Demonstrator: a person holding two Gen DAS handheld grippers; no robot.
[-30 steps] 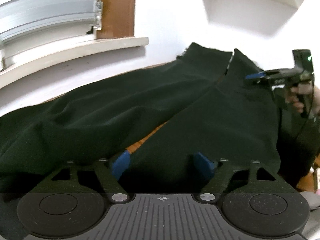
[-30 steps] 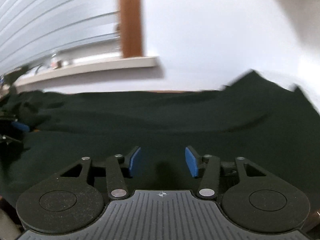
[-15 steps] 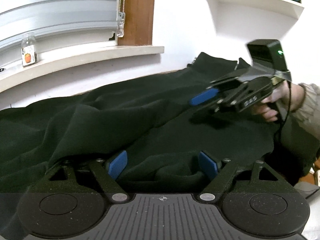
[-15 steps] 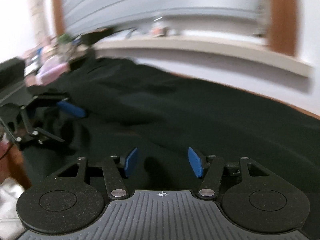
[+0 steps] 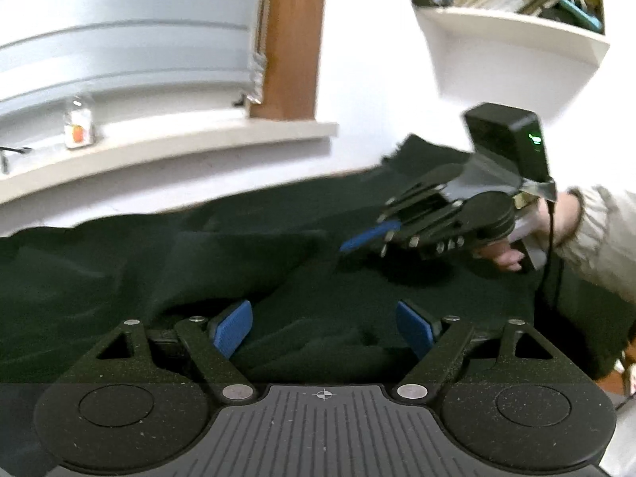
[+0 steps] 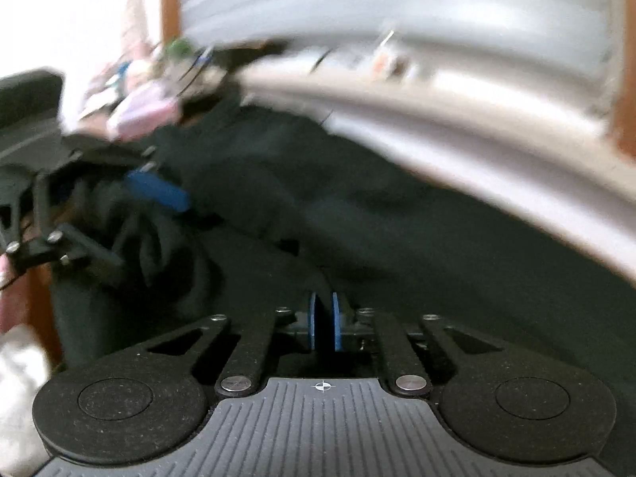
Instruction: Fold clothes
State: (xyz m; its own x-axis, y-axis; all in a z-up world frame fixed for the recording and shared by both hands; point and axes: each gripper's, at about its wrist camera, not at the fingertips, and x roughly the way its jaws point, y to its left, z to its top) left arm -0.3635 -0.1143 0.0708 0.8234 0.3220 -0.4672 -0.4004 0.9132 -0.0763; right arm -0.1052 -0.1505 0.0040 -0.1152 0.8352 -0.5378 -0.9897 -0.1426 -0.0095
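Note:
A dark green-black garment [image 5: 159, 262] lies spread over the table and fills the lower half of both views [image 6: 437, 246]. My left gripper [image 5: 324, 330] stands wide open low over it, with a bunched mound of cloth lying between its blue pads. My right gripper [image 6: 322, 318] has its pads drawn close together on a raised ridge of the cloth. In the left wrist view the right gripper [image 5: 357, 242] comes in from the right with its tip down on the fabric. In the right wrist view the left gripper [image 6: 151, 234] shows blurred at the left.
A white windowsill [image 5: 179, 147] with a small jar [image 5: 79, 129] runs behind the table, under blinds and a brown frame [image 5: 290, 39]. A bookshelf [image 5: 516, 35] hangs at the upper right. A person's sleeve [image 5: 596, 222] holds the right gripper. Pink clutter [image 6: 139, 115] sits far left.
My right gripper swung leftward across the garment, came down onto the cloth and closed its jaws. My left gripper shifted a little, and cloth has bunched up between its pads.

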